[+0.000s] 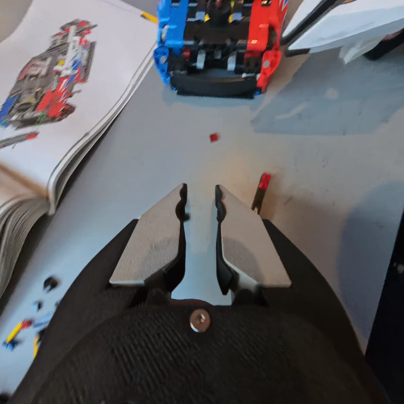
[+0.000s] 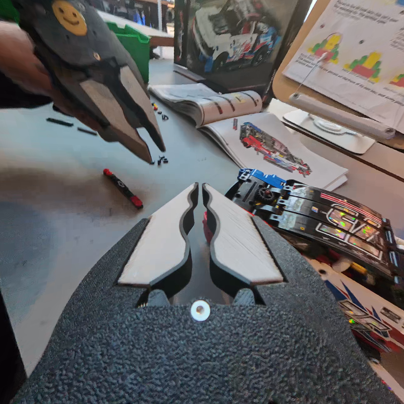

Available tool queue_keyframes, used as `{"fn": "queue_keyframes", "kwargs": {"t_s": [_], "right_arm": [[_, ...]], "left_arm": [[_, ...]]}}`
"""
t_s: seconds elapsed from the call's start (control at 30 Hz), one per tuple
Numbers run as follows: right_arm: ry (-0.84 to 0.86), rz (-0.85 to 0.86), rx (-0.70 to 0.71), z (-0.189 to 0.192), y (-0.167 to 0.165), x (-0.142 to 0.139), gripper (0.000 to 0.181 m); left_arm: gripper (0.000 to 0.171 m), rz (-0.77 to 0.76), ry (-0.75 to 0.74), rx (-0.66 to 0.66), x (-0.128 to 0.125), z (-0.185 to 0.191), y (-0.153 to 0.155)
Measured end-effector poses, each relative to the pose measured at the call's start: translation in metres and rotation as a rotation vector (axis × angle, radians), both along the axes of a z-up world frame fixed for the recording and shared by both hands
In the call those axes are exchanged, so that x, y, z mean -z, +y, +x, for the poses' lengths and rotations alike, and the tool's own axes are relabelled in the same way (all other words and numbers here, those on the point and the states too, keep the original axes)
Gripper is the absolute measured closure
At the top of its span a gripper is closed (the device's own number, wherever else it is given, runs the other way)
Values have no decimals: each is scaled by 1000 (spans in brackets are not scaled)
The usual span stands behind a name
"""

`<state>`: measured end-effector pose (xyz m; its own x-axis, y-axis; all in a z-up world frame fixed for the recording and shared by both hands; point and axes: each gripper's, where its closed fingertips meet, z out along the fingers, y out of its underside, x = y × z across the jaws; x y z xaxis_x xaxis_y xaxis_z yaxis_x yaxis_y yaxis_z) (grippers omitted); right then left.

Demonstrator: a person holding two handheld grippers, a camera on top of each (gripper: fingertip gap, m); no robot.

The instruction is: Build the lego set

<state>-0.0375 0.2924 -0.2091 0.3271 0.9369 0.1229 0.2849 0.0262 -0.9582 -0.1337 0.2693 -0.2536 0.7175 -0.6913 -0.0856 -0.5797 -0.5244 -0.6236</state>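
You are holding the left tool (image 1: 201, 189) low over the grey table (image 1: 306, 164), its fingers standing apart with nothing between them. At its far left the instruction booklet (image 1: 72, 91) is lying open. A black bar with red ends (image 1: 262, 192) is lying just right of the fingertips, and a small red piece (image 1: 213, 137) sits ahead. Beyond, the lego car (image 1: 216, 50) is resting on the table. Your right tool (image 2: 200, 185) is hovering beside the car (image 2: 317, 218), fingertips nearly together, a red part (image 2: 205, 227) showing in the gap behind them; whether it is gripped, I cannot tell.
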Motion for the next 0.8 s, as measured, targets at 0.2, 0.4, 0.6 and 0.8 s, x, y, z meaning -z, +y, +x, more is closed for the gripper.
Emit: {"fn": "queue_keyframes", "kwargs": {"t_s": [0.2,0.4,0.6,0.8], "right_arm": [[90,-44,14,8,5,-10,179],[89,-26,1,8,1,-11,179],[93,-61,-14,9,0,-10,179],[82,-339,-149,-1,-24,-2,178]], "left_arm": [[148,-46,-2,3,27,47,30],[162,-44,-10,-4,32,53,34],[167,-2,-19,17,32,55,35],[167,423,107,216,-18,65,9]]}}
